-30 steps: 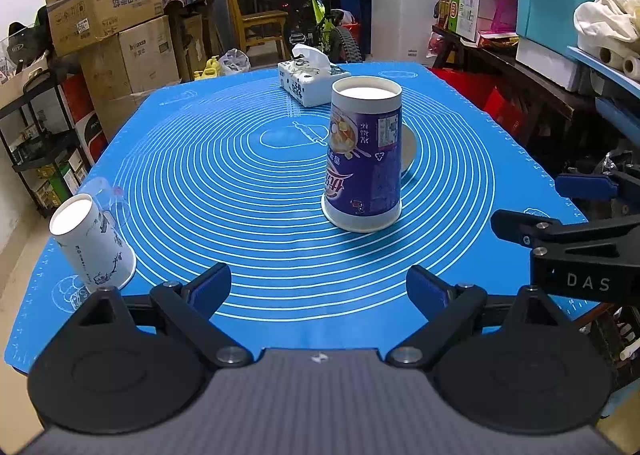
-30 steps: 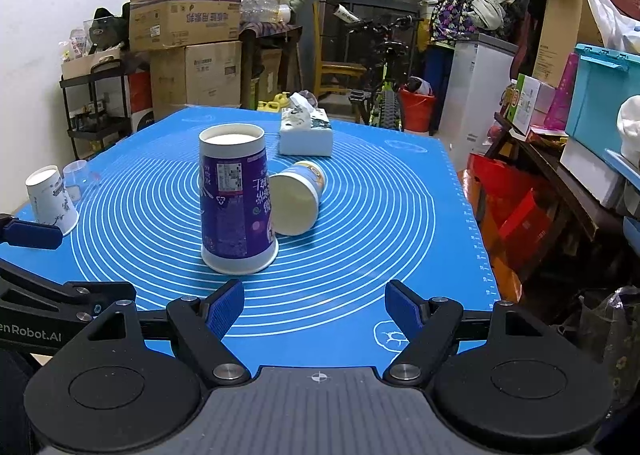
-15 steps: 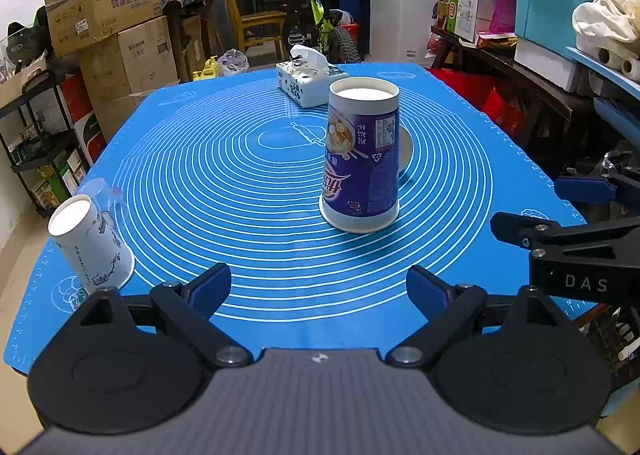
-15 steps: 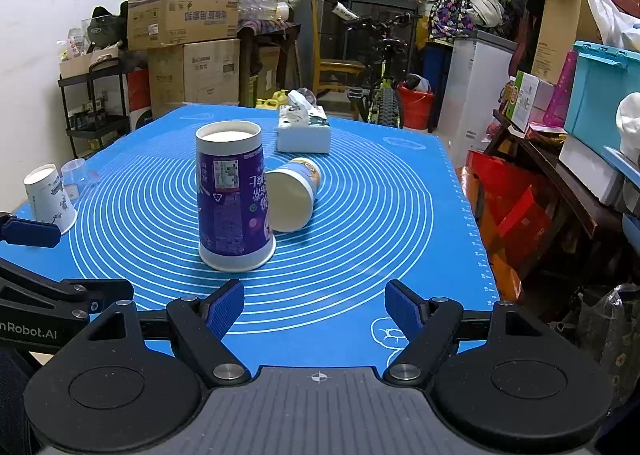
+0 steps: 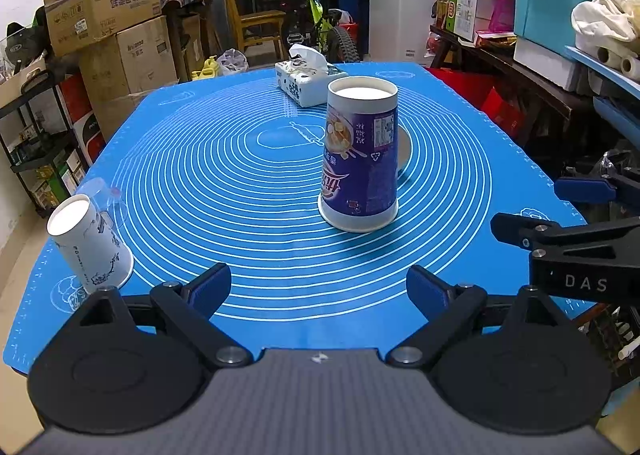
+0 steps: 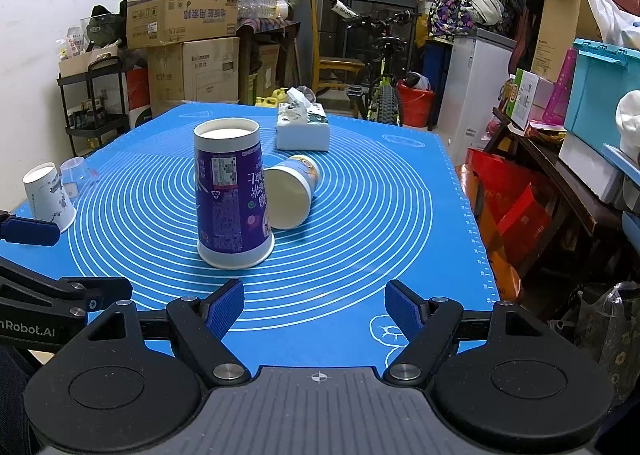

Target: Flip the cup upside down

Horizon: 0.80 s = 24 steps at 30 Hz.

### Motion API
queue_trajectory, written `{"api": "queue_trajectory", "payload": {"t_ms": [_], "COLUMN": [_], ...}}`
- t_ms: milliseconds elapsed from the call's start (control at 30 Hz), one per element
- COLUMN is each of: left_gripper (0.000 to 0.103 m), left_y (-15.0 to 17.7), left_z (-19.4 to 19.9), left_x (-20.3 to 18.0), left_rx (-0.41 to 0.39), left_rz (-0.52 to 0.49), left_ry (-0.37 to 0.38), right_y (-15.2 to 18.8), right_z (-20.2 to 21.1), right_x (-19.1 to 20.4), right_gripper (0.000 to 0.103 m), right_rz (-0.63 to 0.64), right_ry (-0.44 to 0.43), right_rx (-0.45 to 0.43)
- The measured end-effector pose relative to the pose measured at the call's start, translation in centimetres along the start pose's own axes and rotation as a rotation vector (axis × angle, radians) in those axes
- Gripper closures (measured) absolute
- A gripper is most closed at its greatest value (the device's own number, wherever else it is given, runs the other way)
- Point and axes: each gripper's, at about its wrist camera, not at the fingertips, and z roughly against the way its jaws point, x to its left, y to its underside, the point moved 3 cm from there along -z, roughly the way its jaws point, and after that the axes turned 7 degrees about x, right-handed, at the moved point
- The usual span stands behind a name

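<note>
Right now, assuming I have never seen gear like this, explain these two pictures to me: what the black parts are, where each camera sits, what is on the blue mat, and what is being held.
There is no robot here. A person carries a hand-held gripper in each hand, and each has a wide-angle camera looking forward along its two blue-padded fingers.

One picture is from the left hand-held gripper, the other from the right hand-held gripper. Both stand open, near the mat's front edge, and hold nothing.

On the blue mat a tall purple cup stands upside down, wide rim on the mat. Just behind it a smaller cup lies on its side, its mouth facing the right camera. At the left edge stand a white cup, also upside down, and a clear plastic cup beside it. A tissue box sits at the far end.
</note>
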Motion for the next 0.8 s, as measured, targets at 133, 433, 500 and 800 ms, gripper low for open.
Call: {"api": "queue_trajectory", "payload": {"t_ms": [133, 433, 500, 800], "left_gripper": [0.009, 0.009, 0.009, 0.009], "left_y": [0.01, 0.03, 0.03, -0.05], "left_z": [0.0, 0.01, 0.01, 0.14], "left_x": [-0.09, -0.1, -0.1, -0.16], "left_rx": [-0.002, -0.002, -0.002, -0.006], "left_rz": [-0.001, -0.002, -0.002, -0.006], "left_ry": [-0.001, -0.002, -0.002, 0.004], "right_y": [0.36, 0.41, 0.44, 0.35], "right_z": [-0.25, -0.25, -0.16, 0.03], "right_x": [-0.23, -0.25, -0.24, -0.22], "right_gripper": [0.022, 0.022, 0.022, 0.022], "right_rz": [-0.001, -0.002, -0.003, -0.003], "right_ry": [-0.001, 0.001, 0.001, 0.001], "right_rx": [0.007, 0.014, 0.013, 0.013]}}
